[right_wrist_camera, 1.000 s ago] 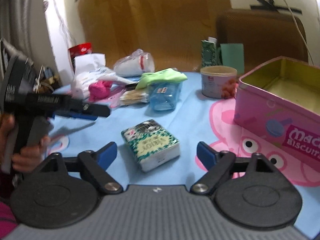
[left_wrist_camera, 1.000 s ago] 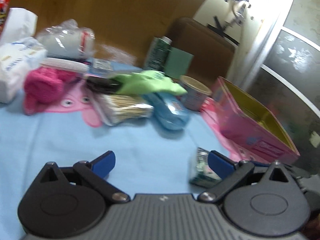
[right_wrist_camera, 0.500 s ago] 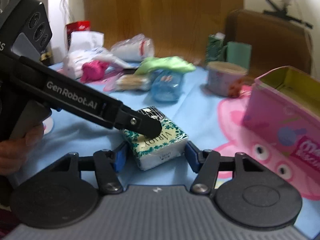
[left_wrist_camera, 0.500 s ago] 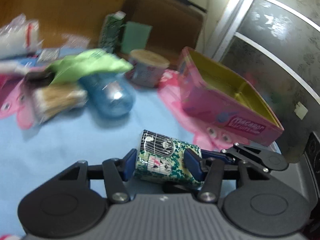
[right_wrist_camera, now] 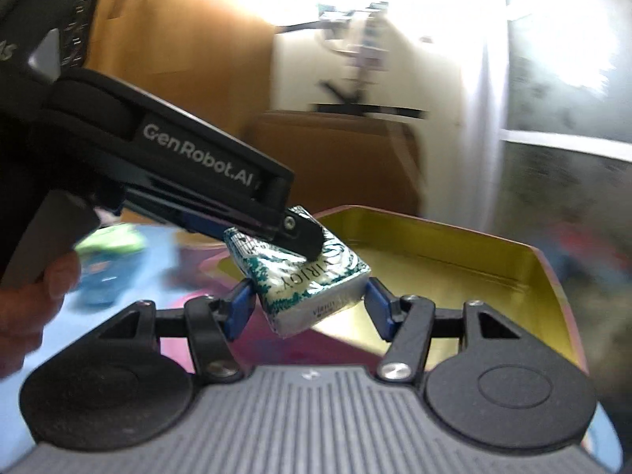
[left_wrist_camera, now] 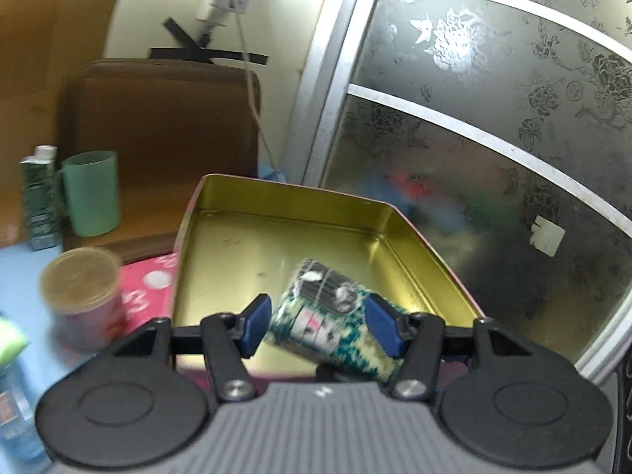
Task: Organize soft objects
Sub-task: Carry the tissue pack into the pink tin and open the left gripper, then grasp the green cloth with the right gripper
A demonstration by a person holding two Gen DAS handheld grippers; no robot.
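1. The tissue pack [left_wrist_camera: 335, 324], a green-and-white patterned soft pack with "VIRJOY" printed on it, is up off the table and sits over the open pink biscuit tin [left_wrist_camera: 245, 233], near its front edge. Both grippers are on it at once.

2. The left gripper [left_wrist_camera: 318, 326] points forward and a bit downward at the tin's gold inside. Its blue pads [left_wrist_camera: 256, 324] sit on either side of the pack and the jaws are opening at this moment. The right-hand pad looks pressed into the wrapper; on the left-hand one it's hard to tell, there might be a sliver of gap.

3. From the right wrist camera the left gripper comes in from the upper left as a long black body with "GenRobot.AI" on the side, angled down to the pack. Its black fingertip [right_wrist_camera: 304, 237] lies on top of the pack. A hand [right_wrist_camera: 35, 300] is wrapped around its grey handle at the left edge.

4. The right gripper [right_wrist_camera: 306, 302] is aimed slightly downward toward the tin too, jaws about halfway, with the pack tilted between the 2 blue pads. Both pads look to be touching the pack's ends.

5. Left of the tin there's a round lidded tub [left_wrist_camera: 81, 300], a green cup [left_wrist_camera: 93, 193] and a dark green carton [left_wrist_camera: 39, 197], all on a blue cloth [left_wrist_camera: 19, 260]. A brown chair [left_wrist_camera: 166, 134] is behind them.
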